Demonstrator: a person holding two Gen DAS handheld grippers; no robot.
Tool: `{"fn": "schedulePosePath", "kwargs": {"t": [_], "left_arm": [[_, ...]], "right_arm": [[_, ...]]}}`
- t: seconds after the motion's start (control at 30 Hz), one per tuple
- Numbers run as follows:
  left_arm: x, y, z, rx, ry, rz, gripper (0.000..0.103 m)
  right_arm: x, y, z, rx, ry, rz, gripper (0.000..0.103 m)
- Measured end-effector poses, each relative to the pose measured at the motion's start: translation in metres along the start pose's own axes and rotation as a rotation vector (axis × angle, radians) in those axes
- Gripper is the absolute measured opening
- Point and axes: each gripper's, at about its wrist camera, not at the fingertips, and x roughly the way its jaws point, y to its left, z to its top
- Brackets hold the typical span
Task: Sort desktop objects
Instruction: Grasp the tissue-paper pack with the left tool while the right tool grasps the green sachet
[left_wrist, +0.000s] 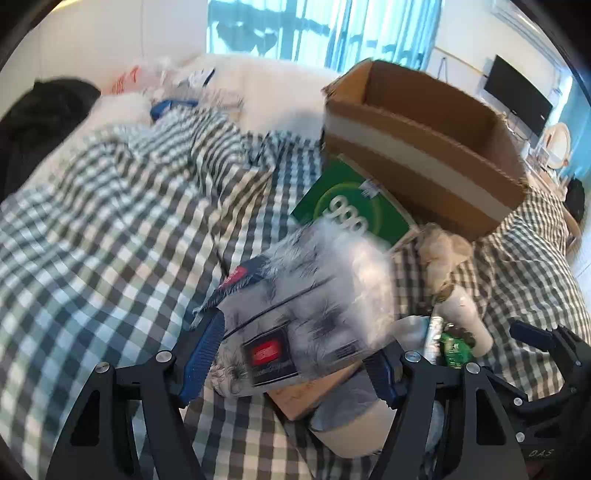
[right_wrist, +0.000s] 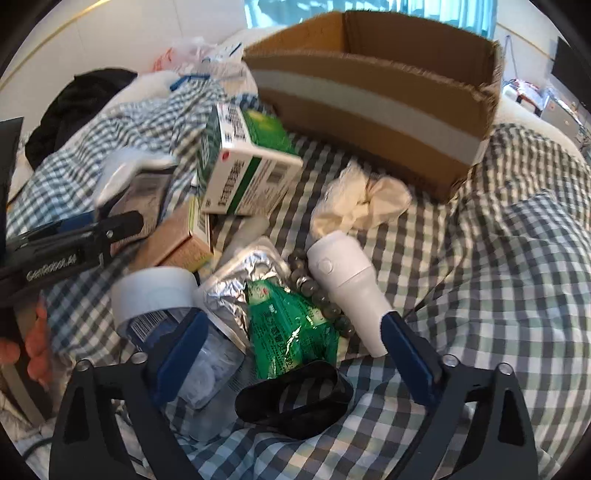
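Two hand-held grippers work over a bed (right_wrist: 498, 280) covered in a green-and-white checked sheet. Nearest, the right hand-held gripper (right_wrist: 295, 354) stands spread, nothing pinched; between its blue fingers lie a black band (right_wrist: 295, 402), a green sachet (right_wrist: 291, 325) and a foil pack (right_wrist: 236, 280), with a clear jar (right_wrist: 166, 306) at the left finger and a white bottle (right_wrist: 347, 288) at the right. The left hand-held gripper (left_wrist: 291, 354) pinches a grey feather-print pack (left_wrist: 310, 306), blurred, above a brown carton (left_wrist: 299, 398). Further off sit a green-and-white box (right_wrist: 243, 166) and a crumpled tissue (right_wrist: 362, 203). Beyond them an open cardboard box (right_wrist: 373, 99) rests on the sheet. Far left lie a black garment (left_wrist: 40, 118) and plastic bags (left_wrist: 155, 77) by a white wall; far right, a dark screen (left_wrist: 517, 96); behind, a bright window (left_wrist: 321, 29).
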Motion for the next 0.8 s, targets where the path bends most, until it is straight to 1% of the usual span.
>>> {"fn": "schedulePosePath", "kwargs": {"t": [0.03, 0.07, 0.1, 0.17, 0.23, 0.27, 0.33, 0.37, 0.43, 0.47, 0.5, 0.53, 0.6, 0.67, 0.7, 0.73, 0.77, 0.8], "left_arm": [[0.006, 0.004, -0.001, -0.009, 0.008, 0.003, 0.074], [0.010, 0.006, -0.002, -0.013, 0.011, 0.005, 0.071], [0.014, 0.009, -0.002, -0.017, 0.012, 0.002, 0.065], [0.020, 0.012, -0.001, -0.025, 0.017, -0.005, 0.061], [0.024, 0.012, 0.001, -0.022, 0.012, -0.020, 0.060], [0.024, 0.011, 0.002, -0.011, 0.001, -0.023, 0.060], [0.026, 0.007, 0.002, 0.009, -0.013, -0.032, 0.060], [0.027, 0.006, 0.003, 0.016, -0.019, -0.041, 0.060], [0.031, 0.005, 0.004, 0.025, -0.022, -0.063, 0.051], [0.033, 0.004, 0.004, 0.005, -0.025, -0.047, 0.043], [0.036, 0.003, 0.004, 0.015, -0.019, -0.032, 0.028], [0.039, 0.003, 0.003, 0.022, -0.007, -0.022, 0.023], [0.042, 0.007, 0.003, 0.010, 0.003, -0.034, 0.020], [0.041, 0.009, 0.003, -0.001, -0.004, -0.042, 0.020], [0.040, 0.010, 0.003, -0.006, -0.010, -0.045, 0.020], [0.039, 0.011, 0.003, -0.009, -0.016, -0.049, 0.019], [0.038, 0.011, 0.003, -0.011, -0.019, -0.052, 0.019], [0.037, 0.011, 0.002, -0.013, -0.021, -0.052, 0.019]], "right_arm": [[0.004, 0.000, 0.000, -0.004, 0.013, -0.001, 0.089], [0.008, 0.001, 0.000, -0.010, 0.026, -0.008, 0.089], [0.013, 0.001, 0.000, -0.015, 0.039, -0.012, 0.088], [0.021, 0.001, 0.002, -0.009, 0.063, -0.010, 0.085], [0.029, -0.001, 0.004, -0.004, 0.088, -0.012, 0.080], [0.033, -0.002, 0.005, -0.002, 0.096, -0.011, 0.080], [0.036, -0.003, 0.008, -0.001, 0.102, -0.004, 0.074], [0.037, -0.003, 0.009, 0.002, 0.102, -0.003, 0.074], [0.038, -0.005, 0.010, 0.015, 0.104, 0.002, 0.074], [0.038, -0.006, 0.010, 0.020, 0.104, 0.005, 0.073], [0.038, -0.006, 0.009, 0.021, 0.104, 0.007, 0.073], [0.038, -0.006, 0.009, 0.018, 0.105, 0.006, 0.069], [0.038, -0.004, 0.008, 0.007, 0.110, 0.010, 0.065], [0.037, -0.001, 0.007, -0.005, 0.113, 0.002, 0.060], [0.037, 0.000, 0.006, -0.009, 0.115, -0.002, 0.052], [0.038, -0.001, 0.004, -0.013, 0.120, -0.021, 0.042], [0.037, -0.003, 0.004, -0.015, 0.122, -0.036, 0.042], [0.036, -0.005, 0.004, -0.007, 0.119, -0.028, 0.040]]}}
